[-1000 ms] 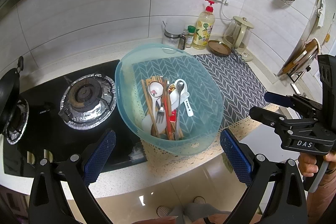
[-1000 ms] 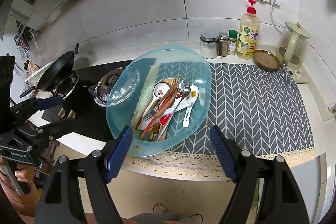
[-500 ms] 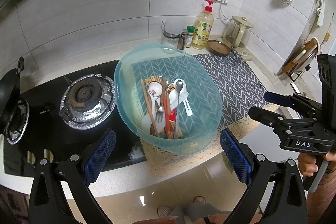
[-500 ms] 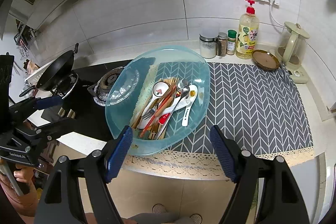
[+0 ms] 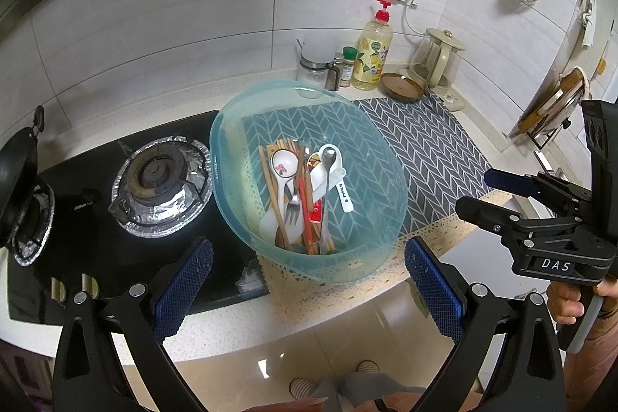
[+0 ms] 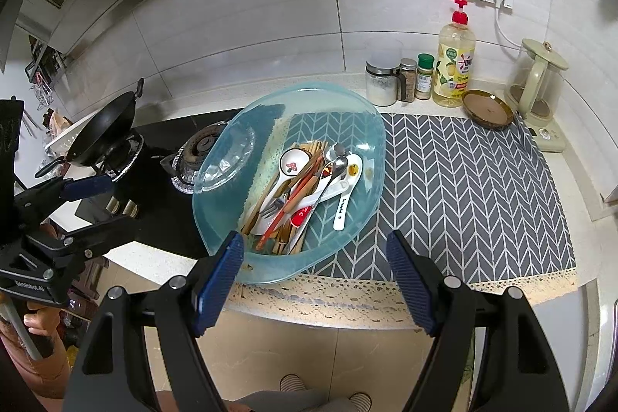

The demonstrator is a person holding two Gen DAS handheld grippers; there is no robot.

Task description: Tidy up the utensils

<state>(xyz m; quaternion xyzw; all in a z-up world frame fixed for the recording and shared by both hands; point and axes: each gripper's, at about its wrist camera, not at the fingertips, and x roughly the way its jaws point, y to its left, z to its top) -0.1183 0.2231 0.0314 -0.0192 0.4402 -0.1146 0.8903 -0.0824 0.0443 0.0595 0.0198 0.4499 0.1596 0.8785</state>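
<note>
Utensils (image 5: pixel 305 195) lie heaped in a clear blue tub (image 5: pixel 390 180) on the worktop (image 5: pixel 239 331), tub half on the patterned mat (image 6: pixel 463 180), its left side reaching over the edge of the stove (image 5: pixel 89 219). Both claws hang short of the worktop edge, off the tub. Left claw (image 5: pixel 305 284) wide open, nothing between its pads. Right claw (image 6: pixel 314 280) likewise wide open and empty.

Handling, as judged:
- Mixed lot. White ceramic spoons (image 6: pixel 293 163), one with a mushroom print: stiff, glazed, slick, will chip if dropped. Take at the handle, not the bowl.
- Metal spoons (image 6: pixel 338 165) and fork (image 5: pixel 294 203): light, hard, thin, slippery. Pinch across the flat of the handle.
- Wooden chopsticks (image 5: pixel 284 149): very light, thin, roll easily, best grip of the lot; several may come up together.
- Pieces overlap and cross, so lifting one will likely drag its neighbours. Top-lying white spoon at the right (image 5: pixel 343 192) looks freest.
- Tub is thin plastic, light, could slide or tip if pulled by one wall.

Hard to make out:
- Exact count of utensils; the lower layer is buried.
- Red-handled piece (image 6: pixel 299 219): kind unclear.
- Tub wall blurs and tints what lies behind it.
- No holder or drawer for sorting is evident in either view.
- Person mostly cut off; only hands at the frame edges and feet below.
</note>
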